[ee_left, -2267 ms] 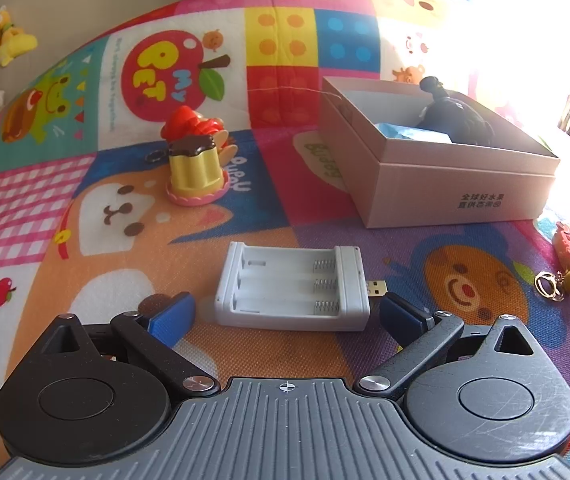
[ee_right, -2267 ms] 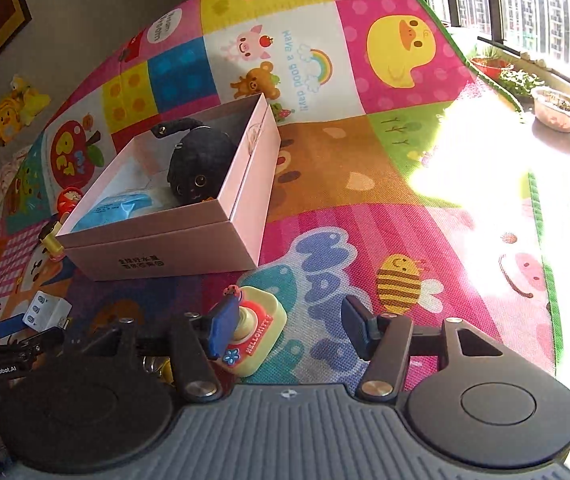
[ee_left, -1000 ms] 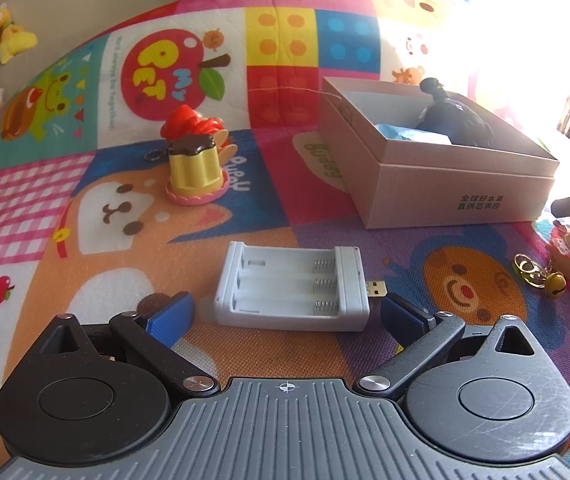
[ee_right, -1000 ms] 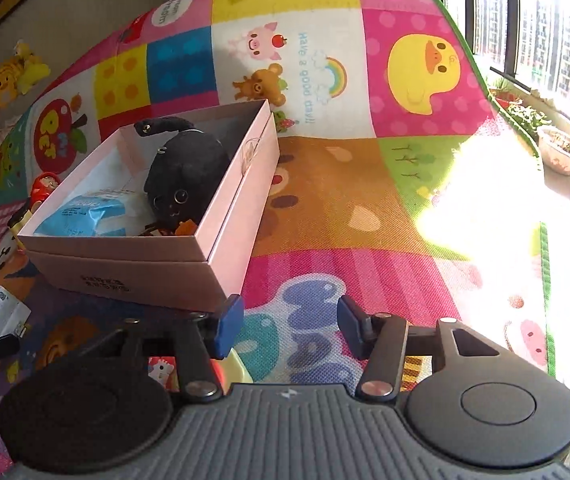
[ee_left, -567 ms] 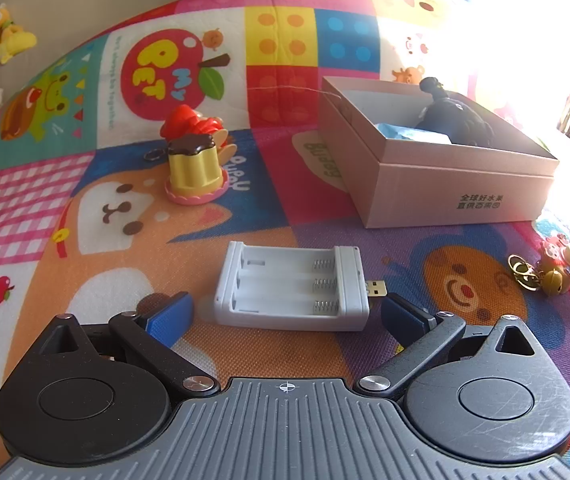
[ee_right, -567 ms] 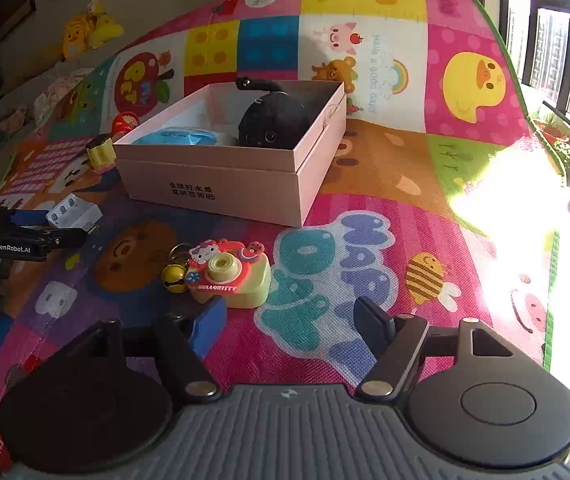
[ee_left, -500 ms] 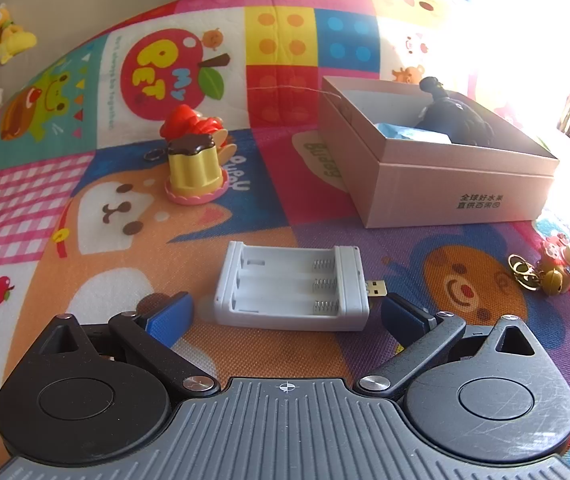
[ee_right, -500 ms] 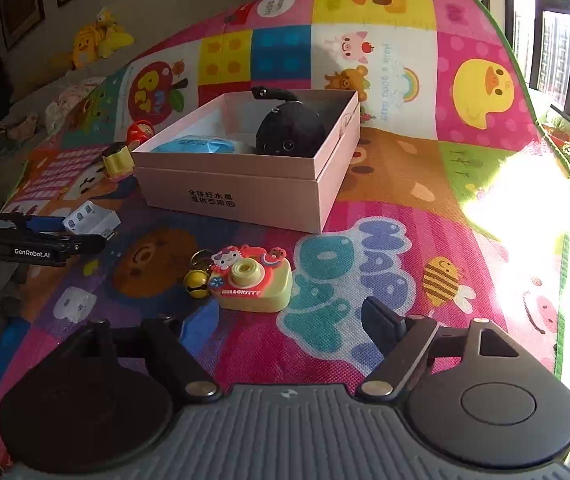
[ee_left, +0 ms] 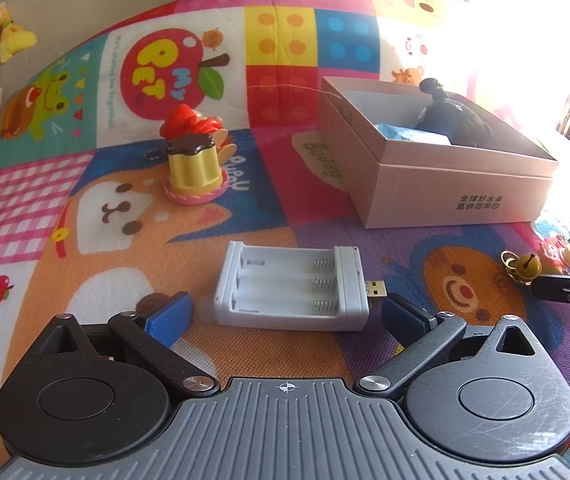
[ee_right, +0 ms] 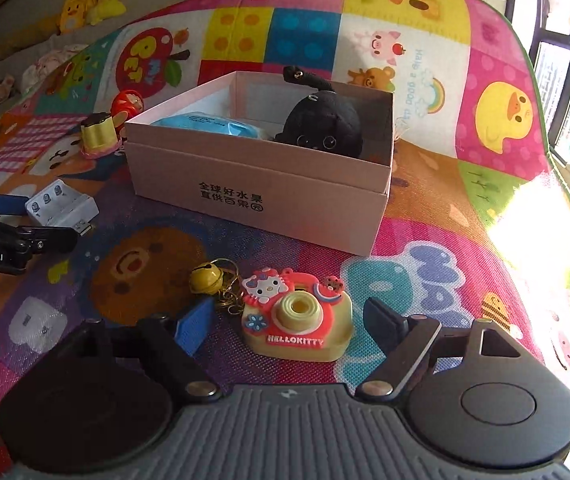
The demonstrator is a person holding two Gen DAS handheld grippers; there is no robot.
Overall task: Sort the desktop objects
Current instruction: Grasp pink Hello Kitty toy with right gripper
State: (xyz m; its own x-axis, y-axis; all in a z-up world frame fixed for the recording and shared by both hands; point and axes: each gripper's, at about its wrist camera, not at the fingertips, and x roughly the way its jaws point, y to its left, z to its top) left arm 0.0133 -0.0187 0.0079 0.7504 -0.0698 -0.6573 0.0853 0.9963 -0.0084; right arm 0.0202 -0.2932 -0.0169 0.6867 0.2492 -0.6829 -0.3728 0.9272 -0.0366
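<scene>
On the patchwork play mat [ee_right: 425, 216], the toy camera keychain [ee_right: 297, 322] is lying between the fingers of the right gripper [ee_right: 285, 326], whose jaws are standing wide, having just been opening, with neither pad touching it. Its yellow bell [ee_right: 204, 277] is resting just beside the left finger. The left gripper [ee_left: 287, 312] is also gaping wide, with the grey battery charger [ee_left: 291, 286] sitting between its blue pads, untouched. The pink box [ee_right: 261, 184] is standing just beyond both grippers, open-topped, holding one black plush cat [ee_right: 325, 120] and one blue packet [ee_right: 209, 124]. One pudding toy [ee_left: 195, 170] and one red figure [ee_left: 189, 120] are sitting well apart to the left. Bare mat is stretching right of the box toward the sunlit edge.
</scene>
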